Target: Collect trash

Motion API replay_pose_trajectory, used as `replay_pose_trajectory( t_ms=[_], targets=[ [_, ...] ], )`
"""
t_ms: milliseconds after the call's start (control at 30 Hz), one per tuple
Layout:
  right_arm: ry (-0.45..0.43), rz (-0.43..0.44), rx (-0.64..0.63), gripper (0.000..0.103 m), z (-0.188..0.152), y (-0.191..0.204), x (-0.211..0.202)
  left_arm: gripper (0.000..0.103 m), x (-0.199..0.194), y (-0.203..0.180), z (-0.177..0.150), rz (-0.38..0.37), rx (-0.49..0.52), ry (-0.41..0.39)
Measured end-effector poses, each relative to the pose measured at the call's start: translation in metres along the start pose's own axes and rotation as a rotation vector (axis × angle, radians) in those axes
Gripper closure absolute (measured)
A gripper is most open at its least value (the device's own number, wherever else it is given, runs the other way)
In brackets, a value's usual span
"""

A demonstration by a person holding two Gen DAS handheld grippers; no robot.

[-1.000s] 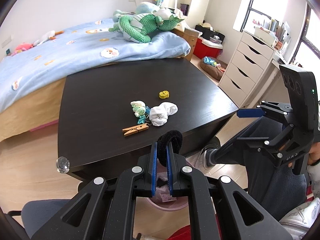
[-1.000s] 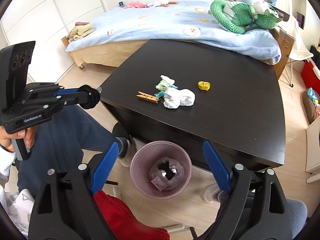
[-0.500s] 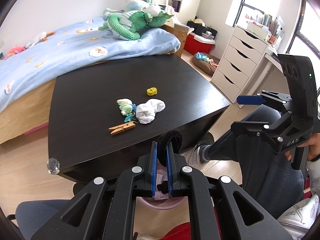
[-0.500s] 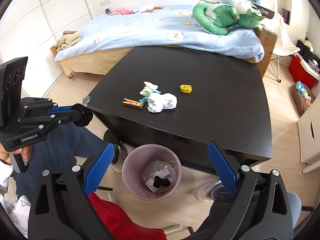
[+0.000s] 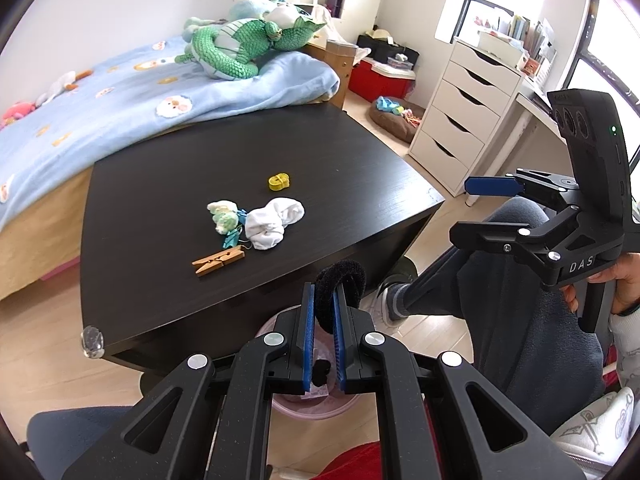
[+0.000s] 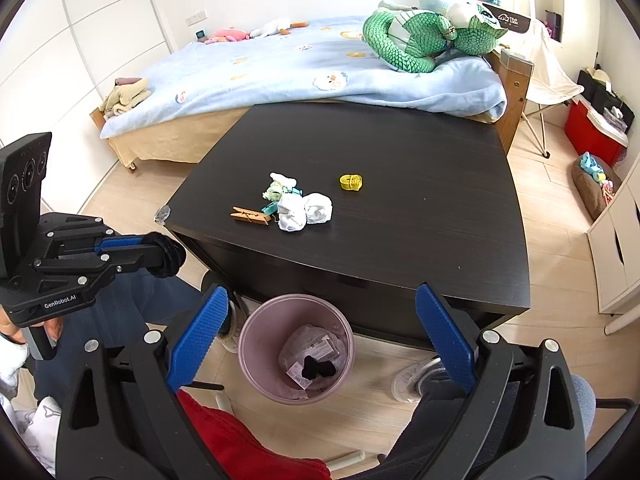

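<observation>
My left gripper (image 5: 323, 312) is shut on a black fuzzy ring (image 5: 340, 280) and holds it above the pink bin (image 6: 297, 347), off the table's near edge; it also shows in the right wrist view (image 6: 160, 254). The bin holds wrappers and a black item (image 6: 318, 368). My right gripper (image 6: 320, 336) is open and empty above the bin. On the black table (image 6: 420, 216) lie a white sock ball (image 6: 306, 211), a pale green bundle (image 6: 278, 188), a teal clip (image 6: 269, 209), a wooden clothespin (image 6: 250, 216) and a yellow piece (image 6: 351, 182).
A bed (image 6: 300, 64) with a blue blanket and a green plush dragon (image 6: 424, 34) borders the table's far side. White drawers (image 5: 468, 116) stand at the right. The person's legs (image 5: 500, 300) and a chair sit close to the bin.
The left gripper has shifted with the black ring still held, so the table items sit further left and higher in its view. The right gripper pulled back slightly and stays open.
</observation>
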State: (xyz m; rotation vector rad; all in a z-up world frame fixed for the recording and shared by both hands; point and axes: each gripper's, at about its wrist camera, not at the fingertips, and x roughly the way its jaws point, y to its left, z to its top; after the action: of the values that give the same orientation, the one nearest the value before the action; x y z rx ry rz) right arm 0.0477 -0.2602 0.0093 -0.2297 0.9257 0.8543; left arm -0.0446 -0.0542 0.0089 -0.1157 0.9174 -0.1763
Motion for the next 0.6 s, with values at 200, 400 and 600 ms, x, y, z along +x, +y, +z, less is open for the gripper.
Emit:
replay_pose_trajectory(
  t_ms=[200,400,600],
  targets=[
    [-0.003,0.003,0.009,0.009,0.001,-0.002,-0.001,0.089,0.007,0.000,0.001,-0.018,0.003,0.023],
    [0.001,0.002,0.009,0.009,0.001,-0.003,0.000,0.038,0.008,0.003,-0.002,-0.031,-0.024,0.014],
    [0.009,0.003,0.006,0.009,0.000,-0.002,0.003,0.008,0.004,0.012,-0.002,0.017,-0.062,-0.023]
  ],
)
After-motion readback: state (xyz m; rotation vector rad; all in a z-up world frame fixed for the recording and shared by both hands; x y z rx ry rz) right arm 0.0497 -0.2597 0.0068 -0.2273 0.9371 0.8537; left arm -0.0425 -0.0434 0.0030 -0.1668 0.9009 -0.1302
